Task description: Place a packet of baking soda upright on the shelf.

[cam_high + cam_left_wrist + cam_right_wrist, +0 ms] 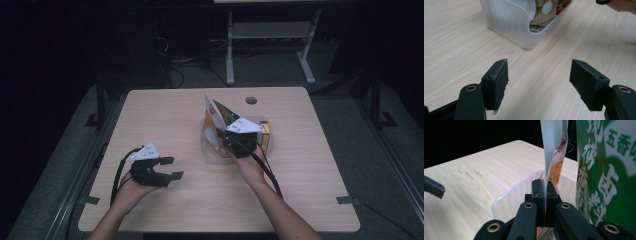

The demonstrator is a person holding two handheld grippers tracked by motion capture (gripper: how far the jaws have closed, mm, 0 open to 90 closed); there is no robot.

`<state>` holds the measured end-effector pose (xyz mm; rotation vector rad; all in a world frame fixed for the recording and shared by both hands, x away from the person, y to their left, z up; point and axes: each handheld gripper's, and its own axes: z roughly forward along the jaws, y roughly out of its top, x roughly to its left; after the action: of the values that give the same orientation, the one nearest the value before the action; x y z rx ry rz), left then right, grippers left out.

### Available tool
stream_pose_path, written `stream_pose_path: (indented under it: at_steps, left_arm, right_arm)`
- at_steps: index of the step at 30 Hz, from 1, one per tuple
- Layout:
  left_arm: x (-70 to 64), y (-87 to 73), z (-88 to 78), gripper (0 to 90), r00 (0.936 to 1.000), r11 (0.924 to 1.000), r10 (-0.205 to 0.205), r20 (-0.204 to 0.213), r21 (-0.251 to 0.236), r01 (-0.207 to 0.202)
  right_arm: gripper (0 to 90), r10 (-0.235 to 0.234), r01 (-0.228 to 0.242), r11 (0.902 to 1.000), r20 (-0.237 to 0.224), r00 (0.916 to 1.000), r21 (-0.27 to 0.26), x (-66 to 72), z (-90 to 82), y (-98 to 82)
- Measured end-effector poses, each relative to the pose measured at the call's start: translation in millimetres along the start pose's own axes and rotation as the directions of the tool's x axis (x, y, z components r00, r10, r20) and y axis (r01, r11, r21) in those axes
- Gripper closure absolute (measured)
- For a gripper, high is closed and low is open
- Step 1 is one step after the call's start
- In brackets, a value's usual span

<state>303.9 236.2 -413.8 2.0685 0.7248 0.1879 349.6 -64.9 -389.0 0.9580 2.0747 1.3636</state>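
Observation:
A clear plastic bin (212, 157) (506, 25) (509, 197) stands at the table's middle with snack packets upright in it. My right gripper (224, 140) (545, 187) reaches into the bin, shut on the lower edge of a silver and orange packet (211, 119) (554, 152), which stands up from the jaws. A green packet (228, 112) (604, 175) with white lettering stands right beside it. My left gripper (172, 168) (544, 82) rests low over the table to the bin's left, open, with nothing but bare wood between its pads.
A yellow box (265, 135) lies at the bin's right side. The light wooden table (165, 115) has a round cable hole (251, 100) at its far edge. Beyond it, in the dark, are a desk frame (270, 45) and cables.

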Motion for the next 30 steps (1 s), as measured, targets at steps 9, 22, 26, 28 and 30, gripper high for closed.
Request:
stream_pose_path:
  at_steps: [9, 22, 26, 28, 30]
  left_arm:
    - [-0.5, -1.2, 3.0, 30.3, 1.0000, 0.9999, 0.003, 0.000, 0.017, -0.003]
    - [0.3, -2.2, 6.3, 29.3, 1.0000, 0.9992, 0.008, -0.004, 0.039, -0.008]
    - [0.5, -1.6, 8.0, 28.7, 0.9999, 0.9989, 0.014, -0.006, 0.045, -0.013]
    - [0.6, -2.0, 9.5, 28.4, 0.9999, 0.9987, 0.014, -0.007, 0.050, -0.013]
    - [0.5, -2.4, 10.9, 28.1, 0.9999, 0.9984, 0.012, -0.008, 0.056, -0.012]
  right_arm:
    - [89.9, -0.006, 0.007, 0.9999, -0.026, 0.9996, 0.013, -3.4, -3.9, -6.3]
    - [76.6, 0.032, -0.030, 0.9990, -0.064, 0.9974, 0.032, -8.4, -8.5, -7.6]
    - [63.7, 0.058, -0.056, 0.9980, -0.082, 0.9950, 0.029, -13.3, -15.6, -7.3]
    - [58.4, 0.073, -0.071, 0.9970, -0.092, 0.9930, 0.031, -15.1, -18.4, -7.5]
    - [54.1, 0.069, -0.066, 0.9971, -0.099, 0.9926, 0.037, -16.3, -19.4, -7.8]
